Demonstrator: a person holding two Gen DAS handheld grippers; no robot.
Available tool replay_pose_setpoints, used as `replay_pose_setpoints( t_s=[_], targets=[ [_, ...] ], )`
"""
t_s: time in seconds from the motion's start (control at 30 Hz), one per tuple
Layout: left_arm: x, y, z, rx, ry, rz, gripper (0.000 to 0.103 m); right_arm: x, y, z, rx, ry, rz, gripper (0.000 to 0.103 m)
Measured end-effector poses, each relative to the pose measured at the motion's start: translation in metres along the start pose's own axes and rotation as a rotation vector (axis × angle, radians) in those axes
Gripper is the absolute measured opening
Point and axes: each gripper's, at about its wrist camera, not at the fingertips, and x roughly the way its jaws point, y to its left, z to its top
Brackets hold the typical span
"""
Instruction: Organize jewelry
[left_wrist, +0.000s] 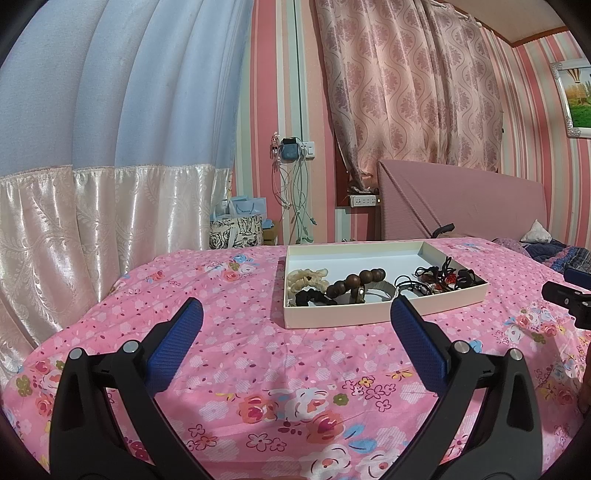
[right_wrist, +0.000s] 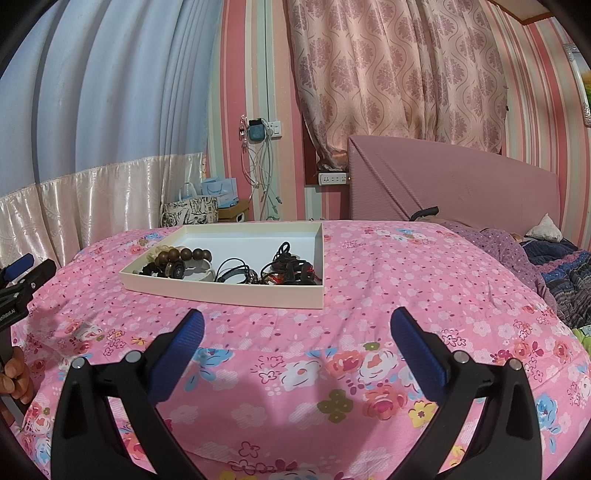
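— Jaws first: how do they stand?
— Both spread wide, gripping nothing. Left gripper (left_wrist: 295, 314) and right gripper (right_wrist: 297, 325) hover over the pink floral bedspread (left_wrist: 236, 354), short of the box.
— Where is the jewelry?
— Inside a shallow white box (right_wrist: 229, 293) lying on the bedspread. A brown wooden bead bracelet (left_wrist: 356, 282) sits beside a cream scrunchie (left_wrist: 306, 278) and a black scrunchie (left_wrist: 314, 295); tangled black cords (right_wrist: 291, 267) fill the other end.
— Beyond it?
— A pink headboard (right_wrist: 454, 184) and patterned curtain (left_wrist: 406, 85).
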Motion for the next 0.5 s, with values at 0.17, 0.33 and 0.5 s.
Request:
replay_pose_setpoints(
  t_s=[0.17, 0.33, 0.5],
  targets=[
    [-0.0002, 0.0003, 0.0008, 0.0, 0.0, -0.001, 0.1, 0.0003, 0.0006, 0.0002, 0.0, 0.0, 0.0, 0.101],
    [-0.0002, 0.0004, 0.0007, 0.0, 0.0, 0.0, 0.1, 0.0, 0.0, 0.0, 0.0, 0.0, 0.0, 0.101],
    [-0.0001, 0.0005, 0.0003, 0.0, 0.0, 0.0, 0.1, -0.0001, -0.0001, -0.0001, 0.001, 0.0, 0.0, 0.101]
  ],
)
